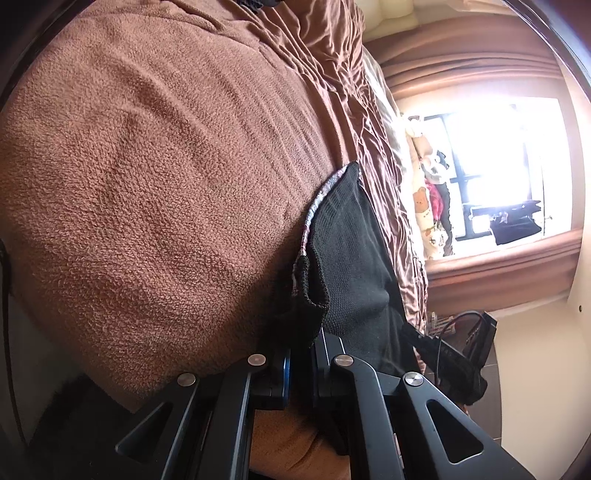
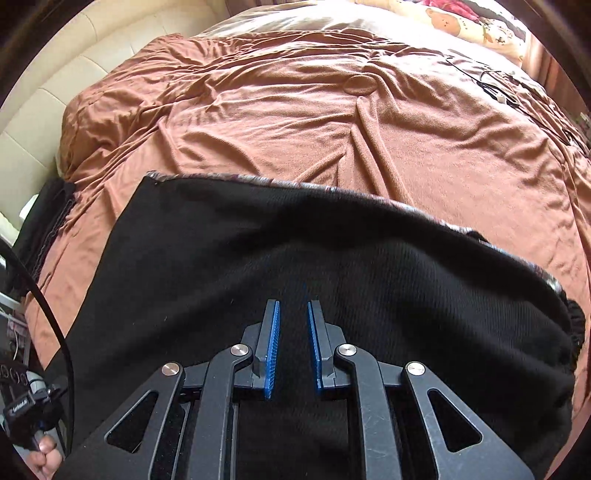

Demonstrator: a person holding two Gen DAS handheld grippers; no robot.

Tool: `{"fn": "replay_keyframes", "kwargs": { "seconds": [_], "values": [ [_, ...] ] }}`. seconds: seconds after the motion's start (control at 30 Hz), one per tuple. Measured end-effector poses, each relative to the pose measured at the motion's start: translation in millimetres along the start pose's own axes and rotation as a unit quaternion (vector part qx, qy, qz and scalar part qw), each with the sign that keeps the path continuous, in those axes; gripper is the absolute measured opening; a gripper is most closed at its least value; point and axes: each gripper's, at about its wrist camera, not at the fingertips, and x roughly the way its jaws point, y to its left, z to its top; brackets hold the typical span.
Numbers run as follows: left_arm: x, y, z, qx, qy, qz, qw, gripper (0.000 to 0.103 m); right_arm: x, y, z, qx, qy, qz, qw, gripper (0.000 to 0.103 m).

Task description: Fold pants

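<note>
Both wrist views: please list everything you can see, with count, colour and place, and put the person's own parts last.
black knit pants: one, black with a patterned edge, spread on the near part of the bed.
brown fleece blanket: one, brown, covering the bed under the pants.
cream padded headboard: one, cream, beyond the blanket on the left of the right wrist view.
bear-print pillow: one, cream with a bear print, far corner of the bed.
bright window: one, behind brown curtains.
left gripper: one, black with blue pads, shut on the pants' edge.
right gripper: one, black with blue pads, slightly apart, empty, above the pants.
</note>
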Motion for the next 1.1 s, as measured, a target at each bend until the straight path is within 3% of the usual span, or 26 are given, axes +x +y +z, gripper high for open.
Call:
{"fn": "replay_keyframes", "kwargs": {
  "seconds": [0.57,0.9,1.1],
  "values": [
    [-10.4,-64.9,9.2,0.072,-0.006,-0.039,0.9967,0.007,-39.5,8.1,-121.4,0.021,-0.011,0.055,0.998,0.012],
    [-9.7,-110.5,7.1,0.115,-0.003,-0.055,0.9918,0.007,-62.6,-0.7,-146.7,0.037,0.017,0.096,0.995,0.012],
    [-5.4,-148.7,7.0,0.150,0.005,-0.068,0.9863,0.007,-82.7,-27.1,-152.4,0.067,-0.007,0.120,0.991,0.012]
  ]
}}
